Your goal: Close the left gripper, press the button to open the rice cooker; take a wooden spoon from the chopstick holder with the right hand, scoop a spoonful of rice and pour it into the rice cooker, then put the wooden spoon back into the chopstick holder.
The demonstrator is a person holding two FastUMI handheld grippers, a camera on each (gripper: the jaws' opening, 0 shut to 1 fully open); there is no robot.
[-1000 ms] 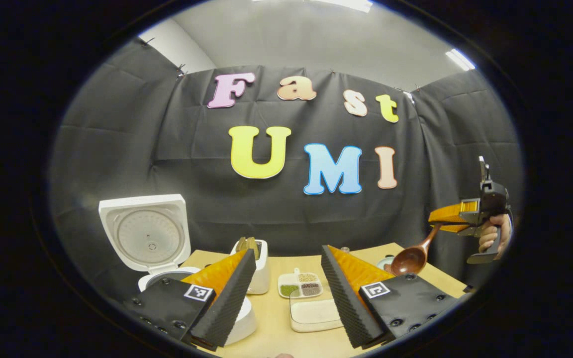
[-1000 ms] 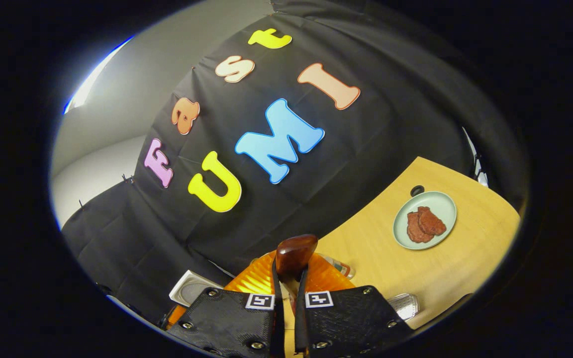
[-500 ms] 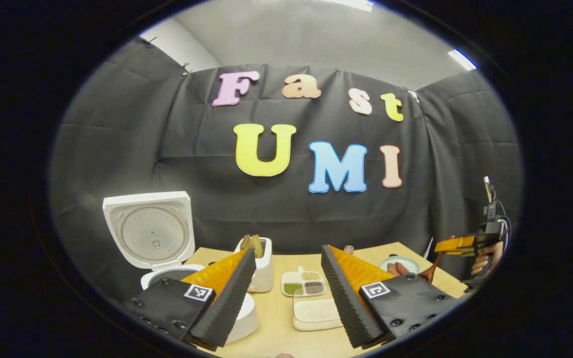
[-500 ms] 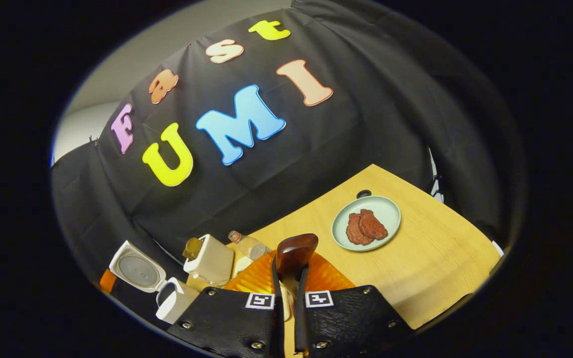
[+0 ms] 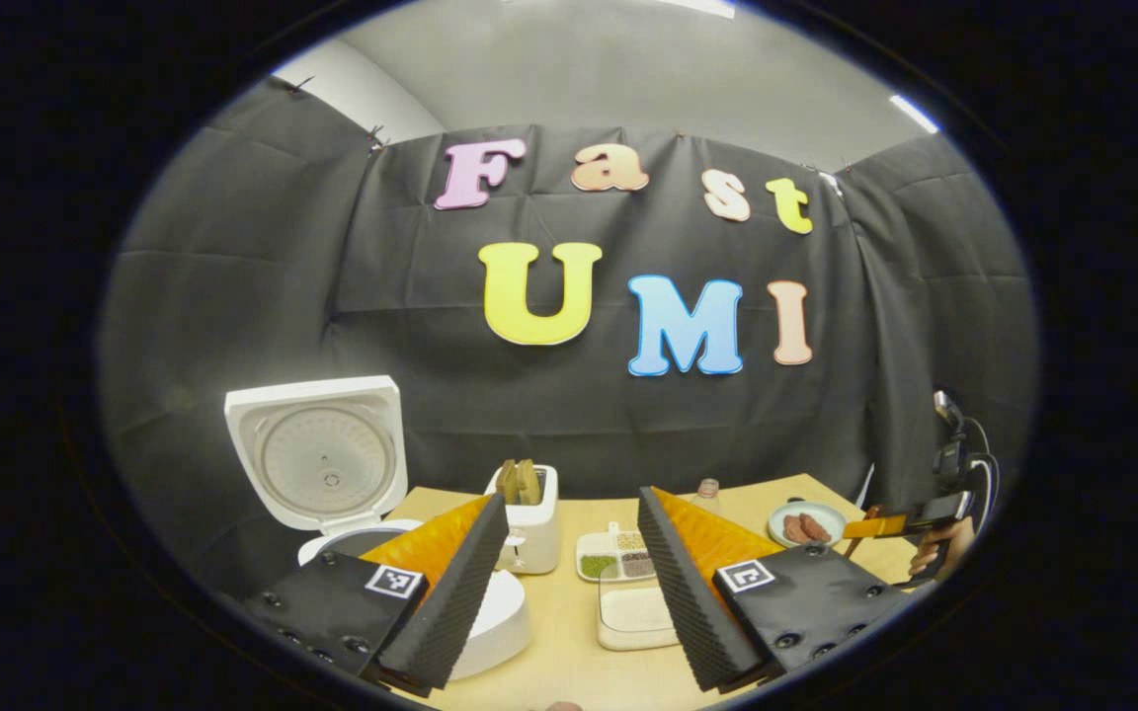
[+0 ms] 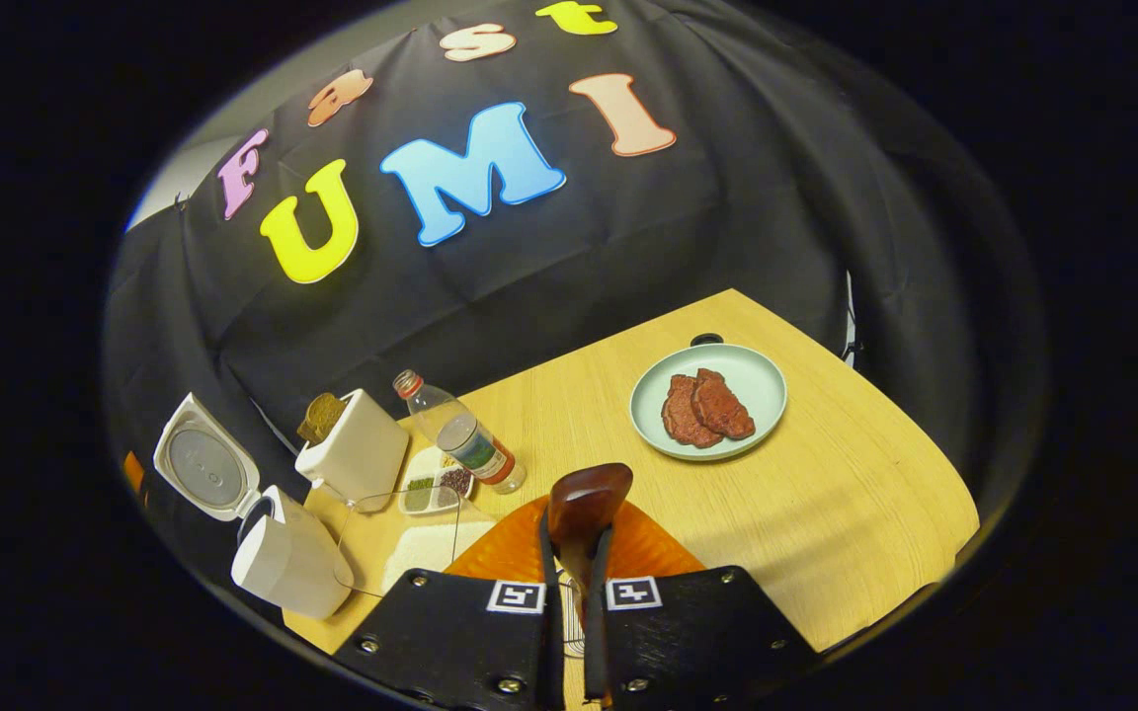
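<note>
The white rice cooker (image 5: 490, 622) stands at the left of the table with its lid (image 5: 312, 459) up. Behind it is the white chopstick holder (image 5: 529, 518) with wooden utensils in it. A clear container of rice (image 5: 633, 612) lies near the middle. My left gripper (image 5: 572, 499) is open above the table's near side, holding nothing. My right gripper (image 6: 574, 553) is shut on the handle of the wooden spoon (image 6: 584, 499), whose bowl points forward over the table. From there the rice cooker (image 6: 283, 563), chopstick holder (image 6: 357, 459) and rice container (image 6: 426, 553) lie at the lower left.
A divided dish of grains (image 5: 613, 553) sits behind the rice container, with a bottle (image 6: 460, 439) lying beside it. A pale green plate (image 6: 767, 370) with meat pieces is at the back right. A hand (image 5: 930, 558) holds the right gripper (image 5: 885, 523) at the table's right edge.
The right gripper has come down with the spoon and tipped toward the table, so the cooker, holder and rice container have come into its view. The left gripper stays open, shifted slightly.
</note>
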